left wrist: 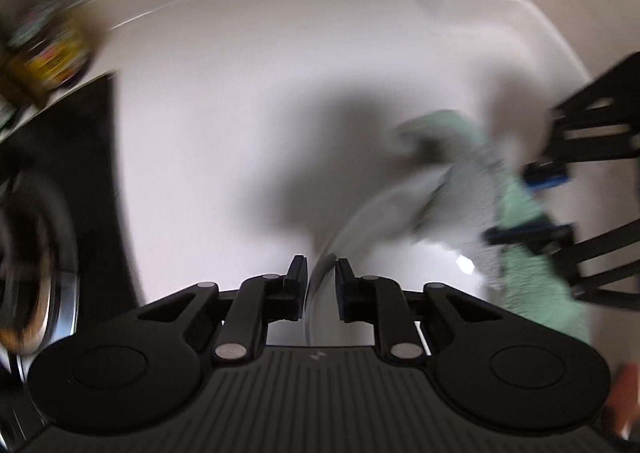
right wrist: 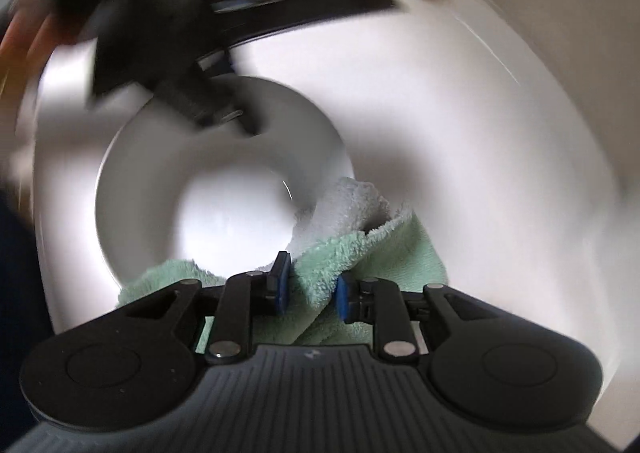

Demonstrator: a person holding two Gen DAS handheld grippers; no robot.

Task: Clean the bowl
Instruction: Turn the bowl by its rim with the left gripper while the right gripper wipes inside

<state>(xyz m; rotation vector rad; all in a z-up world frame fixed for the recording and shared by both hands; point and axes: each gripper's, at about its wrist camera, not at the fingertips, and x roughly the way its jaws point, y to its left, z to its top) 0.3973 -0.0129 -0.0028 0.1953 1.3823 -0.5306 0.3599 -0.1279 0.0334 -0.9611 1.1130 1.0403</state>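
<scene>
Currently bowl (right wrist: 224, 189) rim is pinched at far-left by left gripper (left wrist: 322, 277); cloth (right wrist: 360, 253), clamped in right gripper (right wrist: 310, 285), is pressed on near-right wall.

White bowl (right wrist: 224, 189) on white counter, green-and-white cloth (right wrist: 360, 245) inside.

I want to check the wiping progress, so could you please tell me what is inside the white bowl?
Inside the round white ceramic bowl, only the green-and-white terry cloth shows, draped over its near rim. The bowl surface beneath the cloth is covered.
</scene>
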